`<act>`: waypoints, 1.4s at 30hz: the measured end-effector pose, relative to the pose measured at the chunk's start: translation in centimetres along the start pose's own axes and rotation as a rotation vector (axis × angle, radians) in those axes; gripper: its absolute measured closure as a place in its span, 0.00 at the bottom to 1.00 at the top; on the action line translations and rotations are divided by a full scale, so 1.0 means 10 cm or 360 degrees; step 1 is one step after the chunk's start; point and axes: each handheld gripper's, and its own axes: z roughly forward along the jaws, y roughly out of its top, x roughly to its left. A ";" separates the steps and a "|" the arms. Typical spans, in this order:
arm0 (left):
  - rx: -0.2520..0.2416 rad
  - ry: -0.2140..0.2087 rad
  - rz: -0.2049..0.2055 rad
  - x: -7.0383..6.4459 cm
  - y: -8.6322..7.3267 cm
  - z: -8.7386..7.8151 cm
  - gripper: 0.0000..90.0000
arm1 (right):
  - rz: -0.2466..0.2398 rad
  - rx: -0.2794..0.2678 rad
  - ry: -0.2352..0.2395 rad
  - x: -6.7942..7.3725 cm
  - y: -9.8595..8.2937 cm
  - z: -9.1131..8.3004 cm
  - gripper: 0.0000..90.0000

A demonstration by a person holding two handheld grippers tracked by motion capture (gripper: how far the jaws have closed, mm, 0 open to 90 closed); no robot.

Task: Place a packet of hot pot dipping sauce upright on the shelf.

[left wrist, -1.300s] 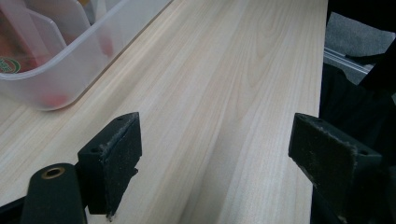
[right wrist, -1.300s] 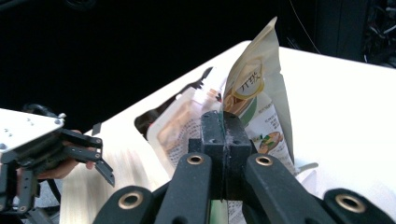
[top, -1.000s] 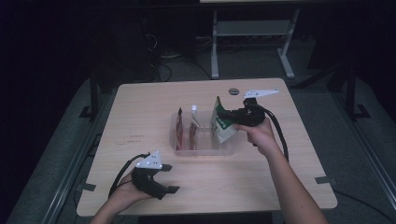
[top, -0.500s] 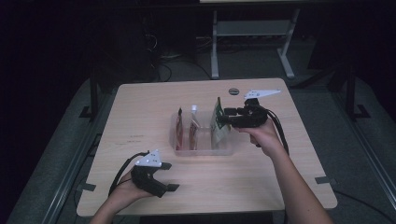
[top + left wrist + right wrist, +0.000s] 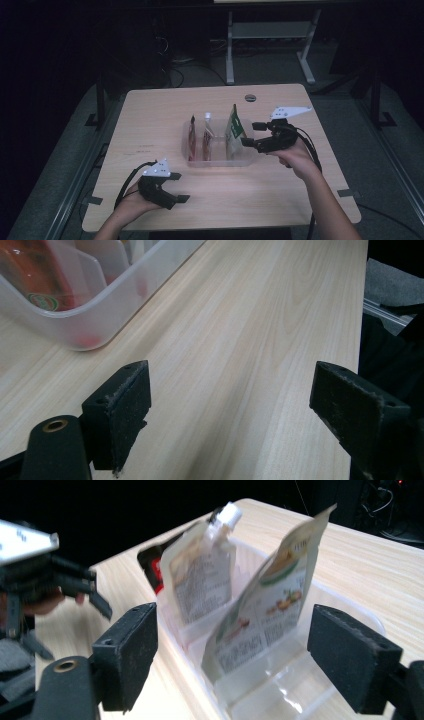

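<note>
A clear plastic bin with upright dividers is seen near the middle of the bench, and three pouches are stood in it: a red pouch at the left, a white spouted pouch in the middle, and a green-and-white pouch in the rightmost compartment, leaning slightly. A second ago that green-and-white pouch was held close against the right gripper; now the gripper is drawn back a little toward the bin's right end, its jaws are spread wide with nothing between them, and the pouch is left standing on its own — so the placement is judged to be just finished and the release made. In the right gripper view the pouch is framed between the parted jaws but not touched by either. The left gripper has not been moved in that time: it is rested low on the near left of the bench, well apart from the bin, jaws spread over bare wood — idle, as far as can be judged.
</note>
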 end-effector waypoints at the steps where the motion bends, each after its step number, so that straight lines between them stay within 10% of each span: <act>1: -0.0002 0.0003 0.0000 0.00 0.00 0.00 0.18 | 0.0000 0.0000 0.0001 0.01 -0.03 -0.03 0.21; 27: -0.0035 0.0081 -0.0071 0.03 -0.36 -0.27 0.18 | -0.0086 0.0181 -0.0278 0.15 -0.91 -0.48 0.17; 42: 0.0096 0.0174 -0.0033 0.10 -0.49 -0.29 0.18 | -0.0110 0.0320 -0.0331 0.10 -1.24 -0.49 0.15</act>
